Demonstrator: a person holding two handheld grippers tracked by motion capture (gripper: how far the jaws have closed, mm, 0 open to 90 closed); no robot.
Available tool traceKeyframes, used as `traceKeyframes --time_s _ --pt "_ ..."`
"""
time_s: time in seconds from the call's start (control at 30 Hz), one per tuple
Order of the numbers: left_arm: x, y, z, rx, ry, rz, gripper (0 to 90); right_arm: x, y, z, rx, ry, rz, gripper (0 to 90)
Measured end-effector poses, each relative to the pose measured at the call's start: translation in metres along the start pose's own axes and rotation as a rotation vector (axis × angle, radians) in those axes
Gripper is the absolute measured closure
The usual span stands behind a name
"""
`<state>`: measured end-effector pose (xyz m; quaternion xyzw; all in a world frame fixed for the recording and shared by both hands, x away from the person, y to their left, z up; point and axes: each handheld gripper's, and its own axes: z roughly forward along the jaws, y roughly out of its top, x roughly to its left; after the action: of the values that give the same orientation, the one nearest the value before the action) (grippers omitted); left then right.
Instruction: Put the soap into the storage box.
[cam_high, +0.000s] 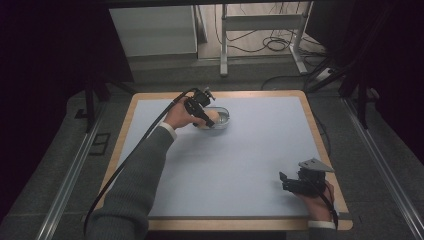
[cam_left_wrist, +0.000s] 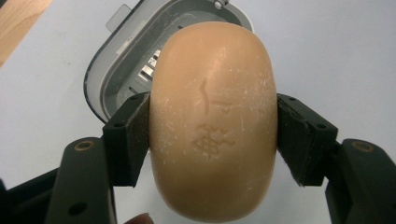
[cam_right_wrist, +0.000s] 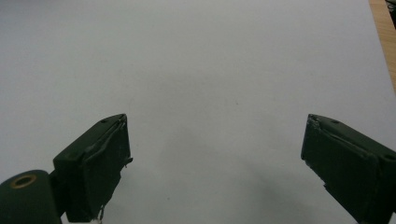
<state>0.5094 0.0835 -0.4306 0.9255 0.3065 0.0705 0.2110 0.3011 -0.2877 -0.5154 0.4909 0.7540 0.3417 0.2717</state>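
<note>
Tan and waxy, the rounded oval bar of soap (cam_left_wrist: 212, 126) is sitting clamped between the black fingers (cam_left_wrist: 127, 135) of the left gripper (cam_left_wrist: 212, 133), which are pressing on its two long sides at about mid-length, while it is hanging just above the open grey plastic soap dish (cam_left_wrist: 122, 65) near the far edge of the pale blue tabletop (cam_high: 250, 150). Judging by its scuffed, powdery skin and stamped emblem, the bar is looking dry, stiff and fairly light, yet its curved flanks are likely giving the flat pads little to bite on, so it could be squirming out endwise if squeezed hard; taking it across the waist, where it is widest and the sides run most nearly parallel, is seeming the safest hold. Well apart, at the near right corner, the right gripper (cam_high: 300, 182) is resting low over bare tabletop with its fingers (cam_right_wrist: 95, 161) standing wide apart around nothing.
</note>
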Motion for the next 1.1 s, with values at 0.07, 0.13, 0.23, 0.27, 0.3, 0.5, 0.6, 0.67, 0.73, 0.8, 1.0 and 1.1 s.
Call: traceKeyframes --time_s 0.07,0.13,0.23,0.27,0.3,0.5,0.6,0.67,0.73,0.8,1.0,1.1 --pt "0.000 0.002 0.000 -0.003 -0.007 0.004 32.9 0.000 0.000 0.000 0.000 0.000 0.000 7.9" --pt "0.001 0.003 0.001 0.006 0.001 0.011 32.9 -0.001 0.000 0.000 0.001 -0.003 0.001 7.9" --pt "0.003 0.006 0.002 0.001 0.000 0.011 32.9 -0.001 0.000 0.000 0.001 -0.005 0.003 7.9" --pt "0.004 0.007 0.003 -0.001 -0.005 0.009 32.9 -0.001 0.000 0.000 0.001 -0.005 0.003 7.9" --pt "0.005 0.008 0.003 0.005 -0.007 0.010 32.9 -0.001 0.000 0.000 0.002 -0.006 0.003 7.9" --pt "0.010 0.017 0.012 0.012 -0.012 0.018 32.9 -0.001 -0.001 0.000 0.005 -0.007 0.003 7.9" --pt "0.011 0.021 0.018 0.020 -0.017 0.021 32.9 -0.002 -0.001 0.001 0.004 -0.009 0.003 7.9" --pt "0.012 0.024 0.021 0.018 -0.022 0.023 32.8 -0.002 -0.002 0.001 0.005 -0.006 0.004 7.9" --pt "0.013 0.025 0.024 0.019 -0.027 0.025 32.8 -0.003 -0.002 0.001 0.009 -0.008 0.006 7.9" --pt "0.014 0.026 0.026 0.026 -0.029 0.032 32.9 -0.003 -0.003 0.001 0.011 -0.009 0.006 7.9" --pt "0.018 0.026 0.034 0.039 -0.034 0.028 32.8 -0.005 -0.004 0.002 0.017 -0.016 0.007 7.9" --pt "0.020 0.025 0.037 0.049 -0.031 0.023 32.8 -0.005 -0.004 0.002 0.018 -0.018 0.006 7.9"
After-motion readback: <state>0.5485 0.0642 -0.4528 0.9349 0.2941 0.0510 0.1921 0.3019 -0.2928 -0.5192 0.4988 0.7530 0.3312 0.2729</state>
